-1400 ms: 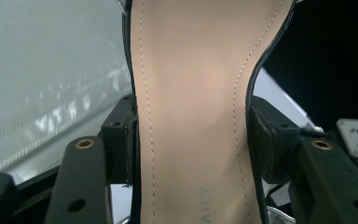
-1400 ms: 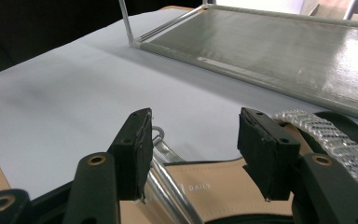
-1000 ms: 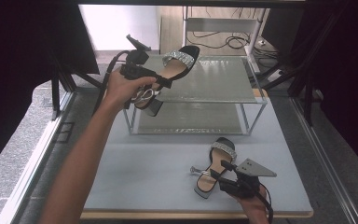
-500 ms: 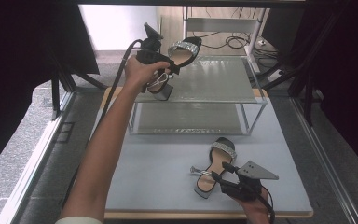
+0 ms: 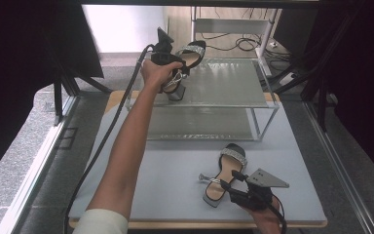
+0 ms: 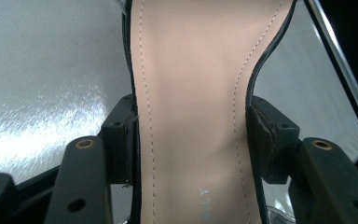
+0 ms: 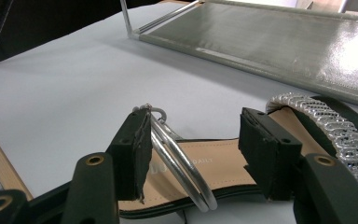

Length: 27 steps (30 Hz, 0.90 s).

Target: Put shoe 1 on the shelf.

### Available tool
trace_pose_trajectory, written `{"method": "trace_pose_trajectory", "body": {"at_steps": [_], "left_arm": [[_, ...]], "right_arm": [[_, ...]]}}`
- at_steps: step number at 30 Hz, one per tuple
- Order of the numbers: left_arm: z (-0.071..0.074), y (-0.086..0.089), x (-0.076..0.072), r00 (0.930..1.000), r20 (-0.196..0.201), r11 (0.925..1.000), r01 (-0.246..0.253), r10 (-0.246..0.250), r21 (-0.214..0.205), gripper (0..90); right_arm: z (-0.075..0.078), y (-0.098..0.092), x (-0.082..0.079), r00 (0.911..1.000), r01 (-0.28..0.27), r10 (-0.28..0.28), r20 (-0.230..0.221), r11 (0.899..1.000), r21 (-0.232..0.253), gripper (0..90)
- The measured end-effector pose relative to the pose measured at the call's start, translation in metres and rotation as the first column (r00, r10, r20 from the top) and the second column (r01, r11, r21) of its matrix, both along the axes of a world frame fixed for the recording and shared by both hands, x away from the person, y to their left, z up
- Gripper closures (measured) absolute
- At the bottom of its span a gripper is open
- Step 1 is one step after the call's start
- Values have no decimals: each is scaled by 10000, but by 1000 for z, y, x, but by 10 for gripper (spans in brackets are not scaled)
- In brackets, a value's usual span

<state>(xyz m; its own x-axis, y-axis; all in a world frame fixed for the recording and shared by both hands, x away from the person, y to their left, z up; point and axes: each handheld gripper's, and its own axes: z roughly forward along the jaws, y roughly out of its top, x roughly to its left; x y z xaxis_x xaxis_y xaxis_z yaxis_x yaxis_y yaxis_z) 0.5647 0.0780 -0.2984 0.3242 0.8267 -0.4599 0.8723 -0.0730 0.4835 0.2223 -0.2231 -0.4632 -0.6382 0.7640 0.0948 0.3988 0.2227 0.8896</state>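
A black heeled sandal with a silver strap is at the left end of the rack's top shelf, its block heel down on the surface. My left gripper is shut on it; in the left gripper view both pads press the edges of its tan insole, with my left gripper above the shelf. The matching sandal lies flat on the grey table. My right gripper stands open over its heel end, and its silver ankle strap rises between the jaws of the right gripper.
The two-tier metal rack stands at the back of the table, with its lower shelf bare. The table's wooden front edge runs just below my right hand. Cables lie on the floor behind the rack. Dark curtains hang at both sides.
My left hand has carried its sandal right and away, then down onto the top shelf. The right gripper and its sandal have stayed put.
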Motion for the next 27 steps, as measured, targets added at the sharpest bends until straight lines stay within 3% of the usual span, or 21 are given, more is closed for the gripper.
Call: {"method": "trace_pose_trajectory", "body": {"at_steps": [7,16,23,27], "left_arm": [[-13,-6,10,9986,-414,9995,-318,317,-18,420],[-24,-10,18,9948,-988,9996,-257,247,-84,399],[-22,-11,16,9959,-903,9994,65,-97,-352,316],[-19,-9,15,9966,-822,9986,-46,2,-529,284]], "right_arm": [[-1,0,0,9999,-7,7,-104,10000,-25,434],[-1,0,0,9999,35,-36,-108,10000,-92,423],[-2,2,1,9999,1,-4,-122,9998,-183,419],[-4,2,2,9999,-4,0,-171,9997,-236,419]]}}
